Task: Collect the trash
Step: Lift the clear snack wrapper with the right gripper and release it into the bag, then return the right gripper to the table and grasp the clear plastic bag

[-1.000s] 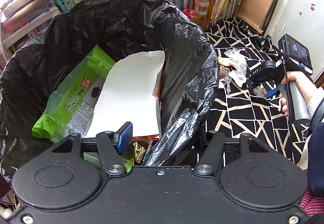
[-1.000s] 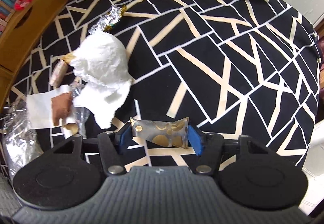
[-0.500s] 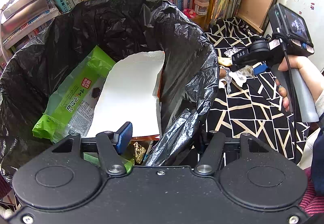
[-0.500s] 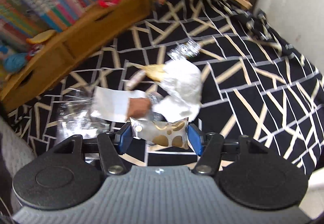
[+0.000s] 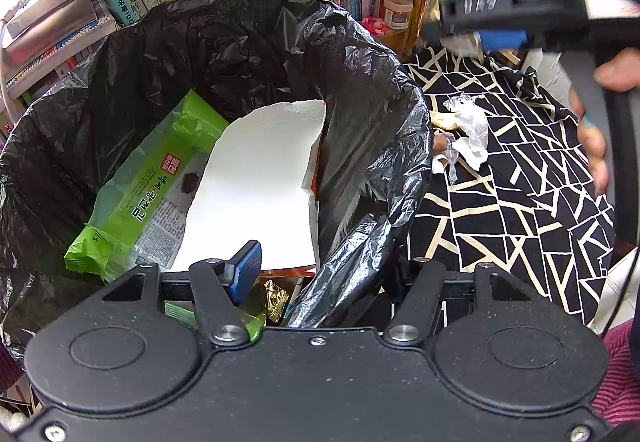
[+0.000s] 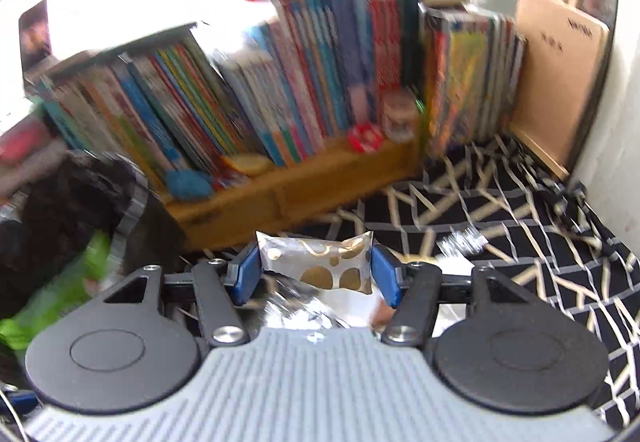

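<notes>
Right wrist view's blurry, but the right gripper (image 6: 316, 270) is clearly pinching a silver wrapper (image 6: 316, 262) above the patterned cloth (image 6: 520, 242). Left gripper (image 5: 320, 274) clamps the black bag (image 5: 352, 242) rim; its right pad's hidden.

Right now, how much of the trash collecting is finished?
Done: a green wrapper and white sheet lie in the bag. In hand: the right claw holds a spotted packet. Left: crumpled tissue and scraps on the cloth.
</notes>
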A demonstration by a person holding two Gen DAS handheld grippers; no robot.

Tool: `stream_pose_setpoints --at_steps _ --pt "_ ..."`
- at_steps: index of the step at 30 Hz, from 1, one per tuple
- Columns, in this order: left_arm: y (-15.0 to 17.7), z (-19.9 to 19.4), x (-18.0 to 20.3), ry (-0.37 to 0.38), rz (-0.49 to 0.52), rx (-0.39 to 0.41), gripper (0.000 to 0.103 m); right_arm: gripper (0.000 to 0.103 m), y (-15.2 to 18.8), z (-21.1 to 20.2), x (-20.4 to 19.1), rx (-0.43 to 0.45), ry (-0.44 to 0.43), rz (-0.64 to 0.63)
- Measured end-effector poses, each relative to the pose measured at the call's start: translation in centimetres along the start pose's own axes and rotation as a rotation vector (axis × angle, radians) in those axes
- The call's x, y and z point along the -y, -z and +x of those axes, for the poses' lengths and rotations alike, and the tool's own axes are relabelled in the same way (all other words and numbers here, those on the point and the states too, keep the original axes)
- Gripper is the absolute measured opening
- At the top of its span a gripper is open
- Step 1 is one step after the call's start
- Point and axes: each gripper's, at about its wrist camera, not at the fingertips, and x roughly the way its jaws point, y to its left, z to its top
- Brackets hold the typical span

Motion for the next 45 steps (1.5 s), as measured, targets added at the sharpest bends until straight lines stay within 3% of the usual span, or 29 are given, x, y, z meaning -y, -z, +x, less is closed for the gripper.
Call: stream_pose_setpoints --at_steps 4,7,10,14,17,21,30,39,45 --pt "0.0 0.1 0.1 -0.003 0.004 0.001 0.060 0.064 -0.6 -3.2 -1.6 0.169 -0.160 -0.045" --pt "0.0 0.1 0.1 -0.004 0.004 0.001 0.060 0.066 -0.8 -4.6 -2.3 0.240 -0.285 -0.045" --pt "0.0 0.1 0.1 -0.004 0.004 0.001 0.060 0.069 -0.8 -5.1 -3.1 0.252 -0.395 -0.043" --pt "0.0 0.1 0.2 -0.006 0.006 0.002 0.060 0.069 -0.1 -4.8 -4.7 0.219 -0.457 -0.076" --pt "0.1 0.1 0.2 -0.005 0.006 0.002 0.060 0.081 0.7 -4.3 -5.5 0.187 -0.469 -0.098" --pt "0.1 0.1 0.2 -0.006 0.006 0.002 0.060 0.089 1.1 -4.0 -6.0 0.172 -0.460 -0.119" --pt "0.1 0.1 0.1 -0.006 0.007 0.002 0.061 0.094 0.9 -3.5 -4.7 0.185 -0.397 -0.075" --pt "0.1 0.1 0.2 -0.006 0.007 0.002 0.060 0.100 0.8 -1.6 -2.0 0.173 -0.203 0.008" --pt "0.1 0.1 0.1 -0.006 0.007 0.002 0.060 0.101 1.6 1.6 0.4 0.062 -0.054 0.084"
